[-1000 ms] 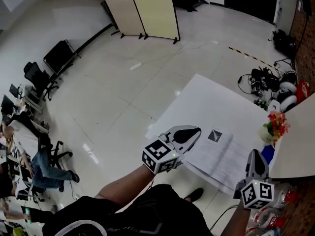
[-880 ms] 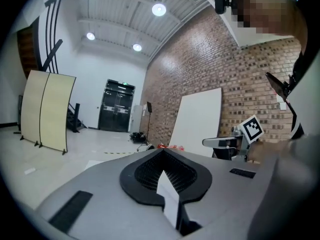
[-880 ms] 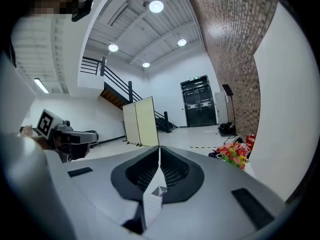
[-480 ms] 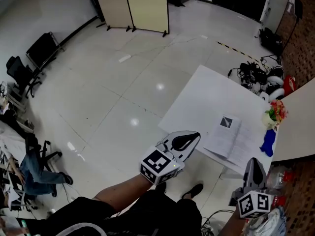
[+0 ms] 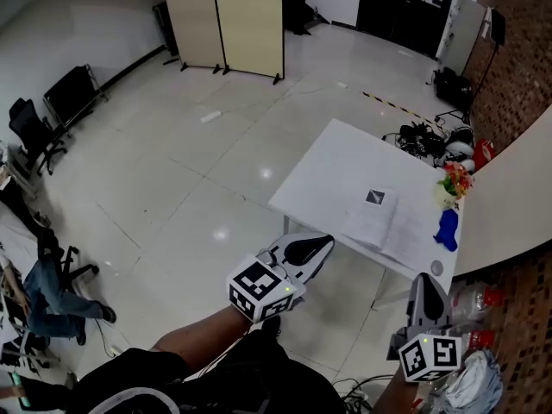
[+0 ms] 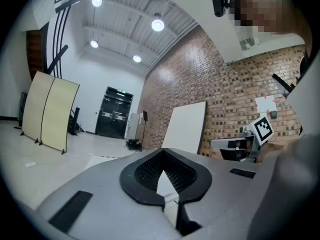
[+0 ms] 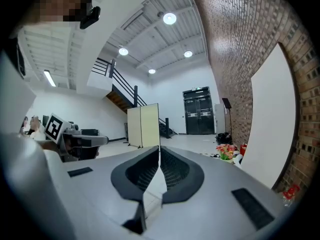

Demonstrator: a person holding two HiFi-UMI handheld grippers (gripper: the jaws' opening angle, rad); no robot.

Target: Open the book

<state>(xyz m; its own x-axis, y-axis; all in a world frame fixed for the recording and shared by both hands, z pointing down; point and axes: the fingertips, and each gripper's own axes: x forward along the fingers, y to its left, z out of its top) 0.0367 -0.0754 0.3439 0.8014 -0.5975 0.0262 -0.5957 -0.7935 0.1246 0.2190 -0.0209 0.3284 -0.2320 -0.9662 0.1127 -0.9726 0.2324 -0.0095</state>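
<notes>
In front of my two claws, well apart from both, stands the white worktop (image 5: 323, 166). The book (image 5: 386, 221) lies on it, ahead of my left claw (image 5: 328, 239) and a bit to its right, and ahead of my right claw (image 5: 427, 280) and a bit to its left. The book looks open, with white pages side by side and a small dark square on the far left page.

My left claw is closed. Its two jaws meet at the tip and there is nothing between them. It touches nothing and hangs over the shiny floor (image 5: 172, 188), just short of the near edge of the worktop.

My right claw is closed too, jaws together with nothing in them. It is also in the air, near the worktop's near right corner.

Past the book from my right claw are some bright flowers (image 5: 454, 179) and a blue thing (image 5: 446, 229) just beside them. To the right of my right claw a big white board (image 5: 509, 205) leans by the brick wall (image 5: 517, 67). Far ahead of my left claw stands a pale folding screen (image 5: 224, 15).
</notes>
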